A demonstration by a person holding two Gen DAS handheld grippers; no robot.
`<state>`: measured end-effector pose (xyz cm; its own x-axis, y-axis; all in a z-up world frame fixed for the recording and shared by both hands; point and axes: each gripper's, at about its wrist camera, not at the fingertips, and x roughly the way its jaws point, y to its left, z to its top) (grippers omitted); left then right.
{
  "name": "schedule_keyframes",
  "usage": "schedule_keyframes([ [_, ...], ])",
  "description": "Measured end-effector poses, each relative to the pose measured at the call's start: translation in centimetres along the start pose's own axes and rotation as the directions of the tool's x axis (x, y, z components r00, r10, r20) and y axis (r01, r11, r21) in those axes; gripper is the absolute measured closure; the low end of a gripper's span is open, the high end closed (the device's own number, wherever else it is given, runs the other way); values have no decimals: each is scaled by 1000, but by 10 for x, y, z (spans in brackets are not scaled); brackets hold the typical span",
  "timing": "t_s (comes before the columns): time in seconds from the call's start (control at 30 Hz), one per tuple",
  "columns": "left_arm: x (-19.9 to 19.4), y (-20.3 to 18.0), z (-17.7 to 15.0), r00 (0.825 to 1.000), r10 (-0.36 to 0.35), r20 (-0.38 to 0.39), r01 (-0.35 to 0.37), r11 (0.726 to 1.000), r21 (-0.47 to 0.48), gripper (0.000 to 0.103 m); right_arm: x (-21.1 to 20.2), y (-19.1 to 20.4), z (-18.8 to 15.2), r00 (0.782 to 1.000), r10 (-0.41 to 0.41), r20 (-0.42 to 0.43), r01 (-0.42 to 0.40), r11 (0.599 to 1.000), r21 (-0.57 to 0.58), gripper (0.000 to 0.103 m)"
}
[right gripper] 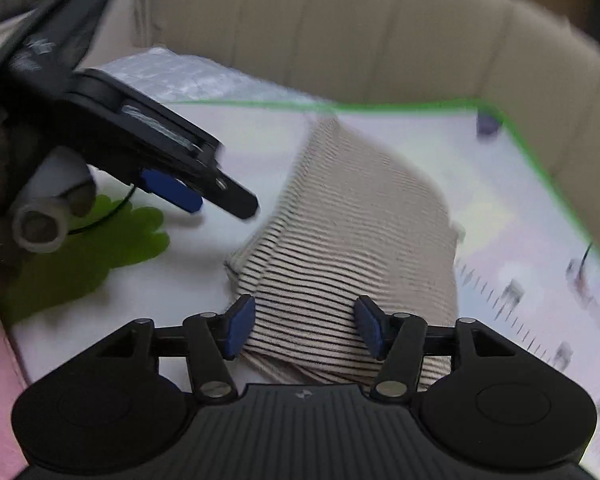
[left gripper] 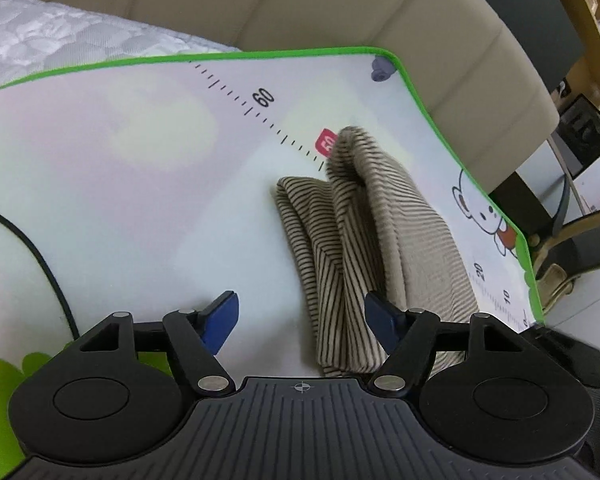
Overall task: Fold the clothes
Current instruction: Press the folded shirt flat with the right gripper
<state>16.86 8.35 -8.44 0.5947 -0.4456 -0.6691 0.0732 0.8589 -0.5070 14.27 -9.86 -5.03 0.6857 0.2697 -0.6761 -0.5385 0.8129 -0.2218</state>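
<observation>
A beige garment with thin dark stripes (left gripper: 380,240) lies folded in a narrow bundle on a white play mat (left gripper: 120,200) with a green border. My left gripper (left gripper: 302,320) is open just above the mat, its right blue pad beside the bundle's near end. In the right wrist view the same garment (right gripper: 352,240) lies below my right gripper (right gripper: 304,326), which is open with the cloth's near edge between its blue pads (right gripper: 240,326). The left gripper (right gripper: 180,192) appears at upper left, held by a gloved hand (right gripper: 4,208). This view is blurred by motion.
A beige padded sofa back (left gripper: 340,12) rises behind the mat. A white quilted cover (left gripper: 60,44) lies at the far left. The mat shows a printed ruler (left gripper: 260,108), a cartoon bear (left gripper: 484,212) and a green patch (right gripper: 84,256). Dark furniture (left gripper: 580,140) stands beyond the mat's right edge.
</observation>
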Motion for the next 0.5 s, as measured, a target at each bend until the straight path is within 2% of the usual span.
schedule_keyframes([
  [0.07, 1, -1, 1, 1000, 12, 1, -12, 1000, 9, 29, -11, 14, 3, 998, -41, 50, 45, 996, -81, 37],
  [0.1, 3, -1, 1, 1000, 17, 0, -17, 1000, 14, 30, -9, 14, 2, 998, -48, 45, 52, 995, -88, 34],
  [0.17, 3, -1, 0, 1000, 26, -1, -26, 999, 28, 37, -7, 13, 0, 997, -62, 36, 66, 993, -103, 33],
  [0.33, 1, -1, -3, 999, 33, -7, -33, 998, 45, 44, 0, 13, -5, 995, -99, 15, 100, 985, -140, 33],
  [0.37, 1, -1, -3, 999, 31, -8, -31, 999, 43, 45, 1, 13, -6, 994, -106, 11, 107, 983, -147, 38],
  [0.43, 3, 0, -3, 1000, 24, -15, -24, 999, 38, 45, 3, 12, -8, 993, -121, 3, 120, 979, -162, 73],
  [0.47, 4, 0, -2, 1000, 20, -20, -19, 999, 34, 46, 3, 10, -8, 992, -123, 1, 122, 980, -155, 78],
  [0.5, 6, 1, -2, 1000, 13, -27, -13, 1000, 28, 47, -6, -3, -3, 995, -103, 8, 103, 991, -80, 84],
])
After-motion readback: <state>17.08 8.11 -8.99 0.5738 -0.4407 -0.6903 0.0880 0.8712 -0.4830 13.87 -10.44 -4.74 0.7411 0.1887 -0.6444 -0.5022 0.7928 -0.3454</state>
